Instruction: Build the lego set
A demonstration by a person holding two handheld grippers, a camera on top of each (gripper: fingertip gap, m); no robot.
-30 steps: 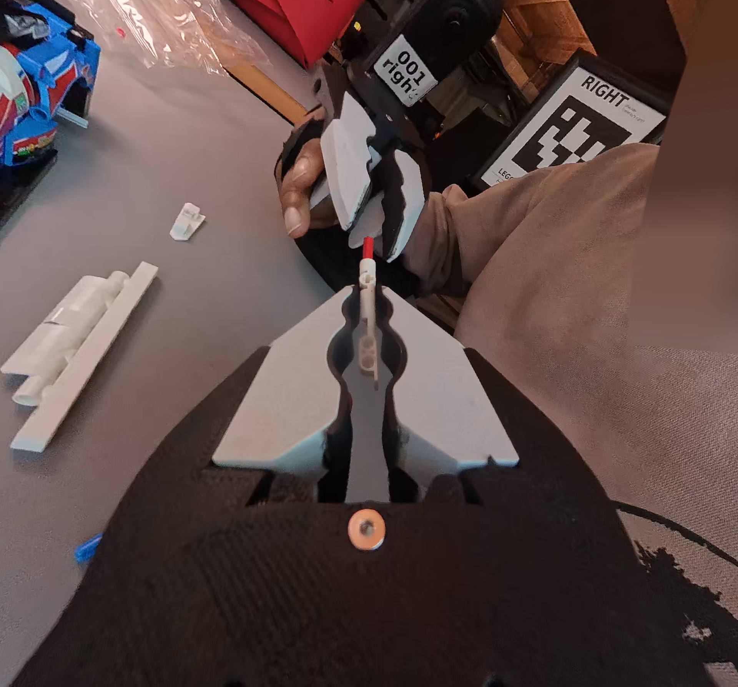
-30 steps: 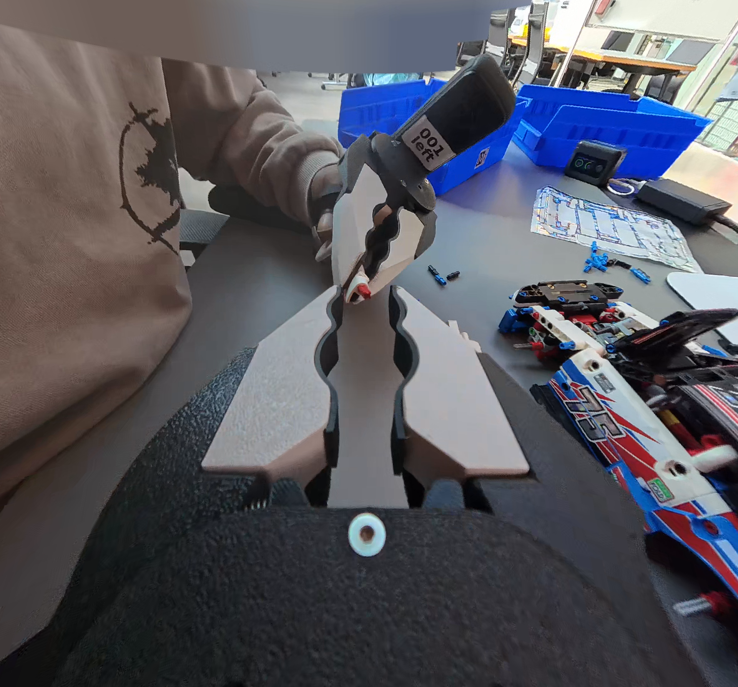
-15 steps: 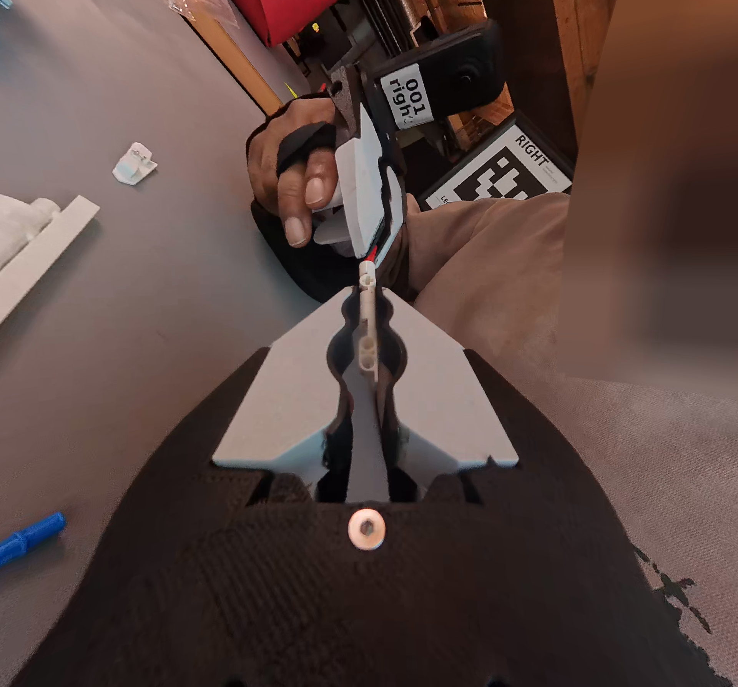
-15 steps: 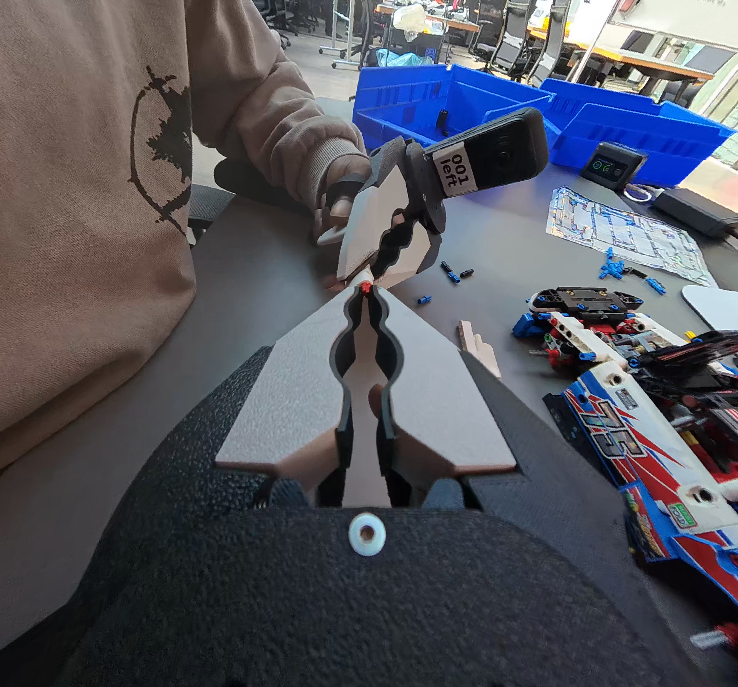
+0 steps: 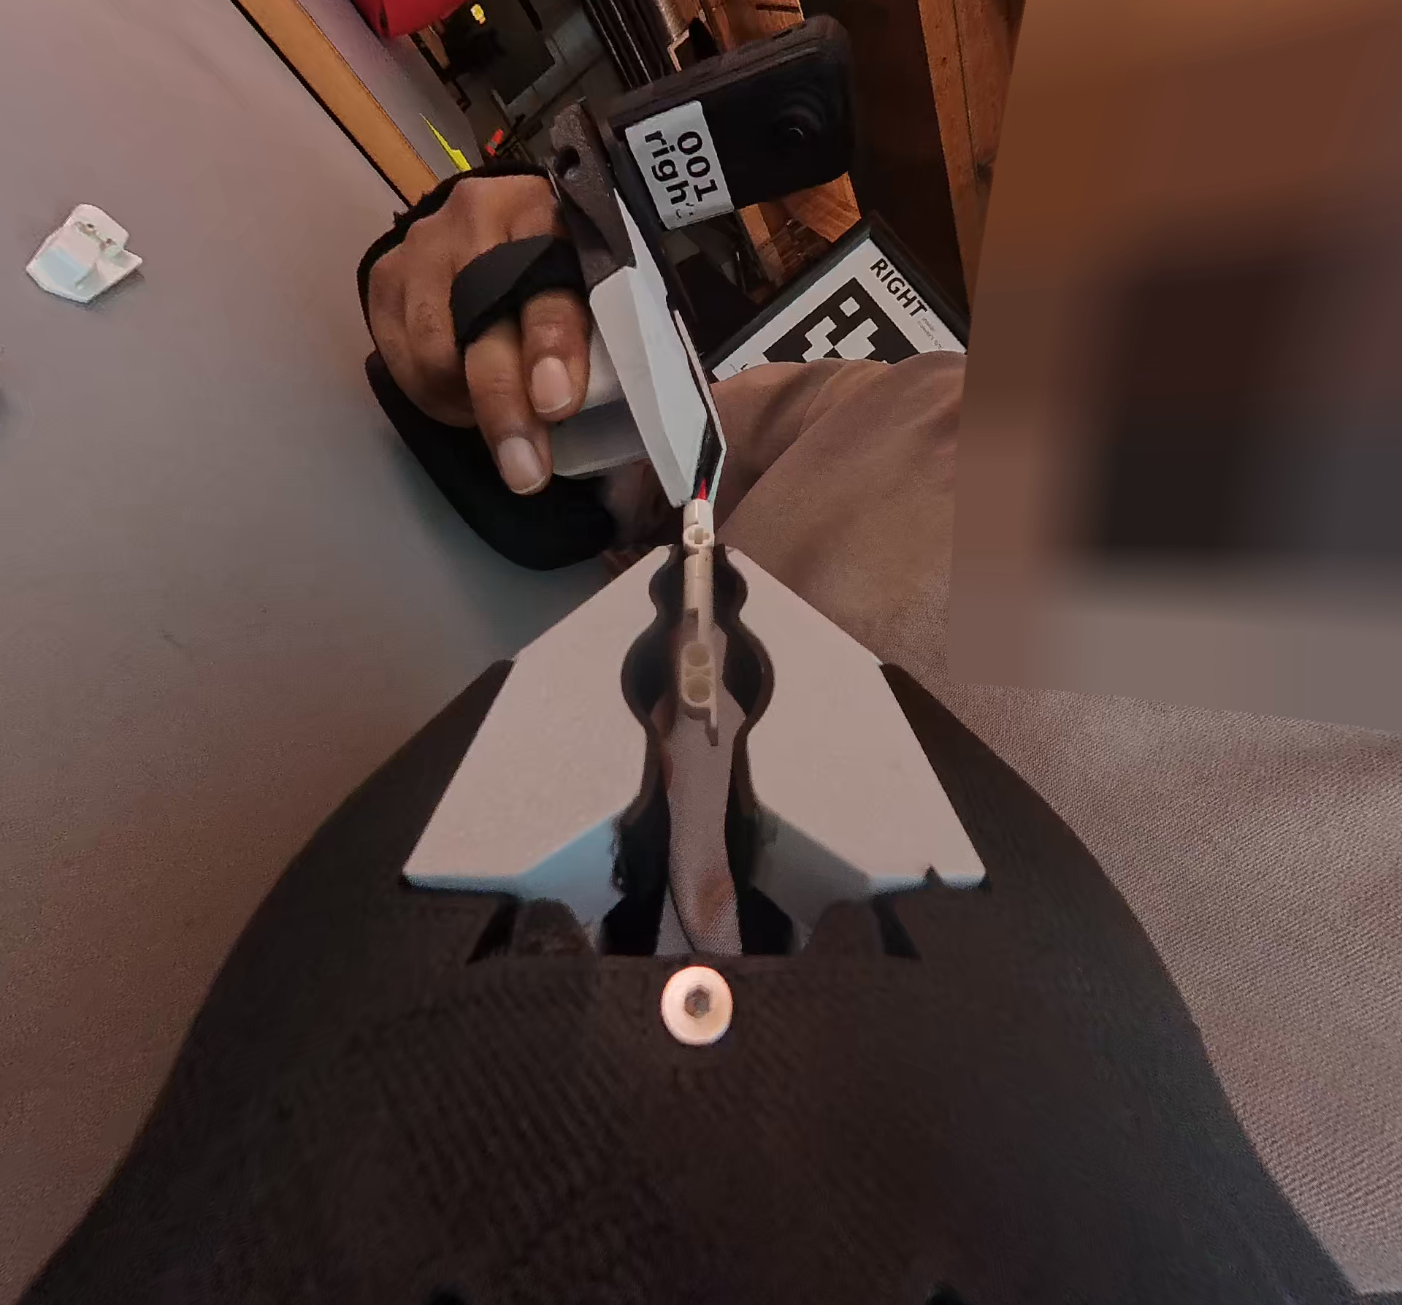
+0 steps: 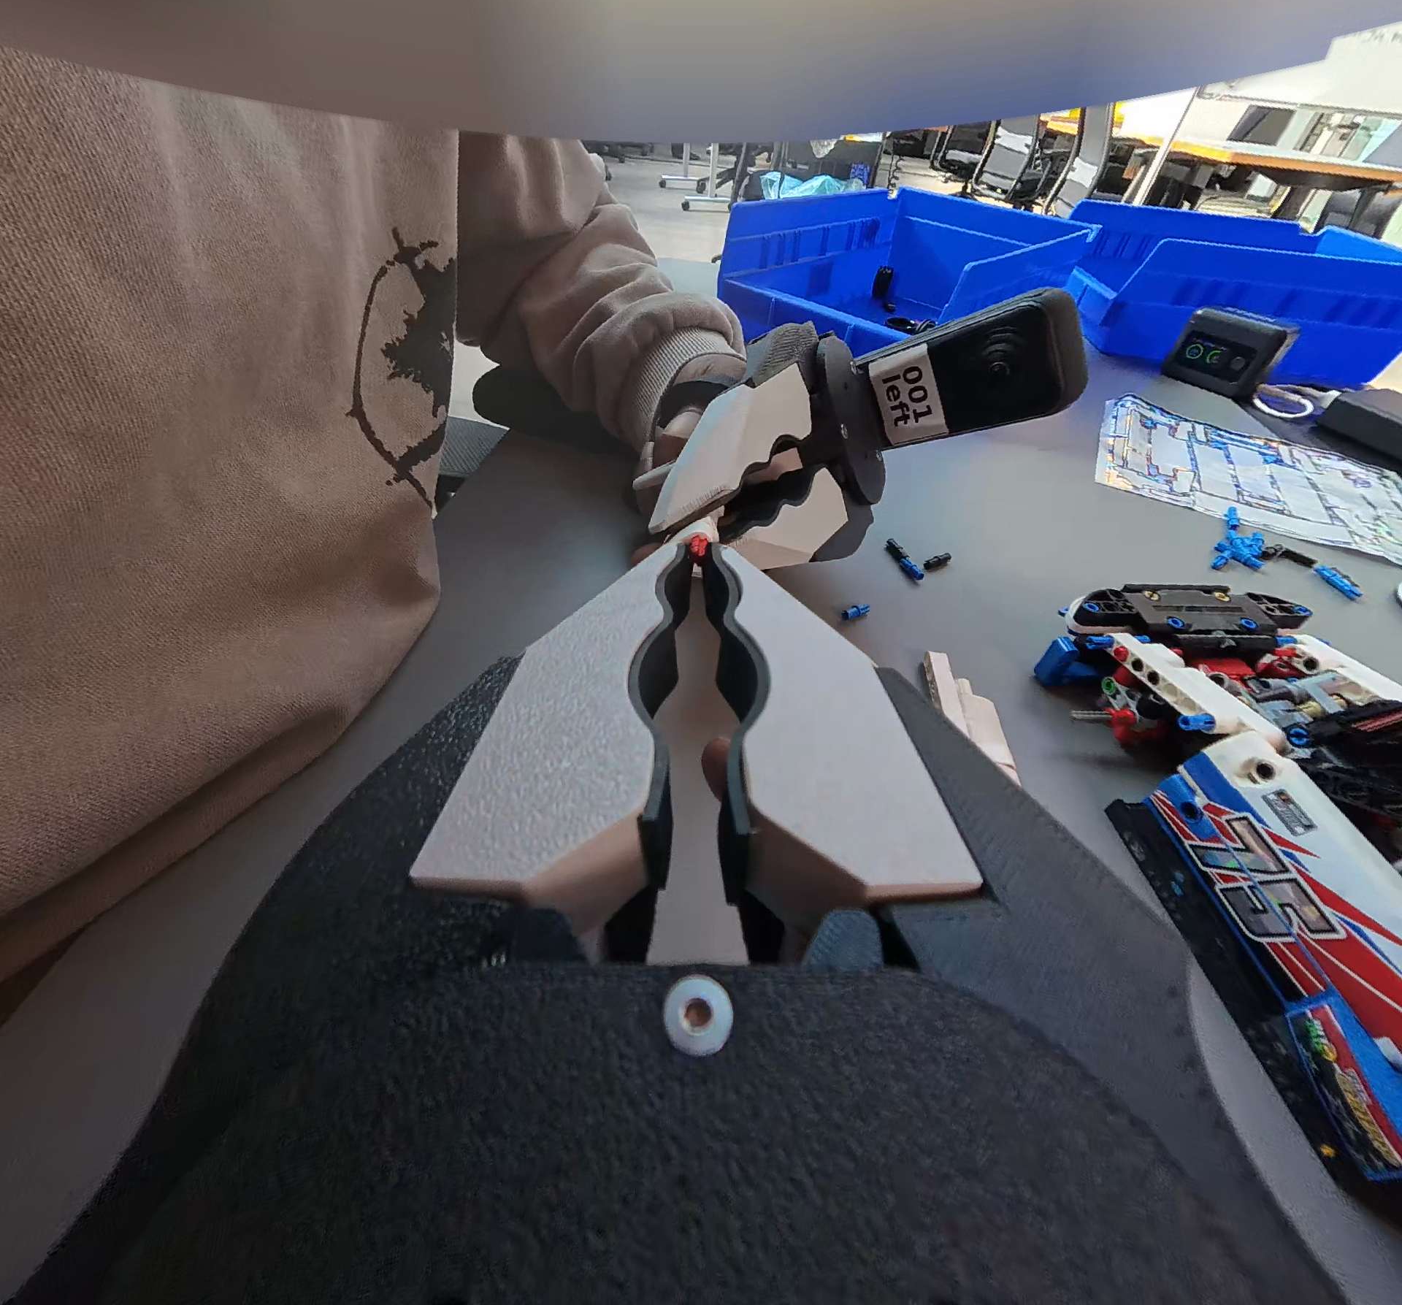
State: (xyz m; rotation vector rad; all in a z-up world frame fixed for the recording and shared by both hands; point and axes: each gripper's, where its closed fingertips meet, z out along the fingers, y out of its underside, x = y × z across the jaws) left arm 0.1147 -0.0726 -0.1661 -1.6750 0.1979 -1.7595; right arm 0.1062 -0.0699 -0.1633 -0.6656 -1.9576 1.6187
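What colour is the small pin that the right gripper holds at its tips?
Red. The pin shows best in the right wrist view, pinched at the right gripper tips.

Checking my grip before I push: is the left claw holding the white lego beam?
Yes, the left claw is shut on the white lego beam, whose tip sticks out toward the right claw.

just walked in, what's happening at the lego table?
A person is working two handheld grippers above the grey table. The left gripper is shut on a white lego beam with a red pin at its tip. The right gripper has its jaws closed on that red pin, so the two meet tip to tip. A part-built blue, white and red lego car sits off to the side, with loose blue pins nearby.
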